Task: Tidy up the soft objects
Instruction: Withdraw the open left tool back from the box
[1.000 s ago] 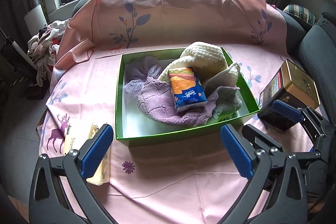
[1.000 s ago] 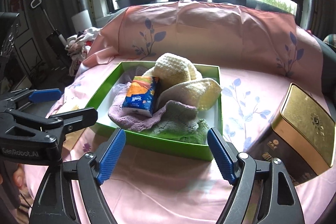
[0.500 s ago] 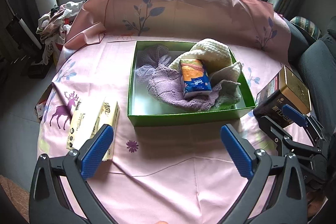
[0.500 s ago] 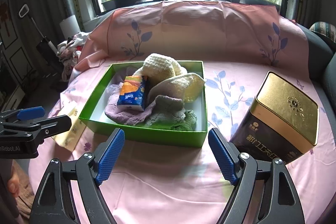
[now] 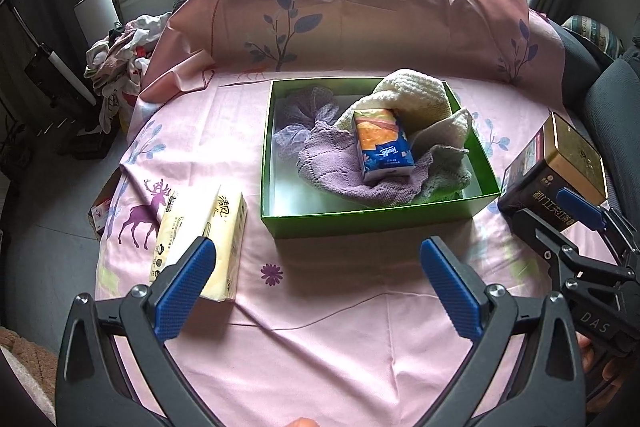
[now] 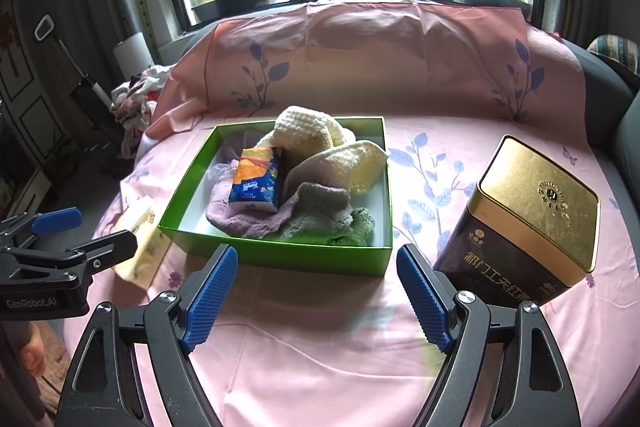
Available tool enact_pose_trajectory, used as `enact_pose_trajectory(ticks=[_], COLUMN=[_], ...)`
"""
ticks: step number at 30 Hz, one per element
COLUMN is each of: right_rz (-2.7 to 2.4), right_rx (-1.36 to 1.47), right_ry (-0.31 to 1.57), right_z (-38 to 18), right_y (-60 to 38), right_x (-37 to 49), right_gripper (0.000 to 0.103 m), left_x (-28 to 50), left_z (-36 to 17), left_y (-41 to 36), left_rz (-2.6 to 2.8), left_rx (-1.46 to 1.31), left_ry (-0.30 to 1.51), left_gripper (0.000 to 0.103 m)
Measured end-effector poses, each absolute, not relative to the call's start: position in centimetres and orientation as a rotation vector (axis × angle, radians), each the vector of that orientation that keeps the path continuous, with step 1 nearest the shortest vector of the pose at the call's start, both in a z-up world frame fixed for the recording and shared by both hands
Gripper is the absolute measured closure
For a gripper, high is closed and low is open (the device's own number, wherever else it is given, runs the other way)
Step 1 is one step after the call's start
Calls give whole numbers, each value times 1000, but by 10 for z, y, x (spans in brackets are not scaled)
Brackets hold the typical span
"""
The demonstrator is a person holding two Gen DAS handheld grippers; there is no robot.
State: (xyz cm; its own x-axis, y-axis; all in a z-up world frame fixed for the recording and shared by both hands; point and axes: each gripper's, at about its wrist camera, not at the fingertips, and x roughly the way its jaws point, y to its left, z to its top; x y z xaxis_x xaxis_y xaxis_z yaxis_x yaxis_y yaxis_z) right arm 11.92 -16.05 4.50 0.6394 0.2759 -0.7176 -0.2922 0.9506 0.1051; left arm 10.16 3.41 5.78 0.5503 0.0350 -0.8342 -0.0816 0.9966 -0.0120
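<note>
A green box [image 5: 360, 223] [image 6: 276, 259] sits on the pink cloth and holds knitted pieces: a purple one [image 5: 340, 171] [image 6: 240, 215], a cream one [image 5: 416, 95] [image 6: 308, 131] and a grey-green one [image 6: 332, 223]. An orange-and-blue tissue pack [image 5: 382, 147] [image 6: 256, 179] rests on top of them. A yellow tissue pack [image 5: 204, 239] [image 6: 138, 239] lies on the cloth left of the box. My left gripper [image 5: 318, 279] hovers open in front of the box, its left pad over the yellow pack. My right gripper [image 6: 316, 287] is open and empty before the box's front wall.
A gold-lidded dark tin [image 5: 556, 171] [image 6: 524, 223] stands right of the box. A pile of clothes [image 5: 116, 55] lies off the cloth at the far left. A dark chair [image 5: 612, 95] is at the right edge. Bare pink cloth [image 5: 320, 347] lies in front.
The left gripper has pulled back and up from the box, so the yellow tissue pack now shows fully at its left pad. The right gripper's view has drawn back a little too.
</note>
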Motion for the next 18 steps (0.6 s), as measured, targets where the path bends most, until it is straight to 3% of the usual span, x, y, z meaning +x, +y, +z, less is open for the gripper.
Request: enact_pose_trajectory(ticks=[18], right_rz=[288], right_rx=[-29], right_ry=[845], right_z=[41], right_y=[-158], right_x=[135], right_gripper=[21], left_x=[121], left_z=[49], left_y=[35], left_rz=[114], left_rx=[-30], left_ry=[1011], left_gripper=[1])
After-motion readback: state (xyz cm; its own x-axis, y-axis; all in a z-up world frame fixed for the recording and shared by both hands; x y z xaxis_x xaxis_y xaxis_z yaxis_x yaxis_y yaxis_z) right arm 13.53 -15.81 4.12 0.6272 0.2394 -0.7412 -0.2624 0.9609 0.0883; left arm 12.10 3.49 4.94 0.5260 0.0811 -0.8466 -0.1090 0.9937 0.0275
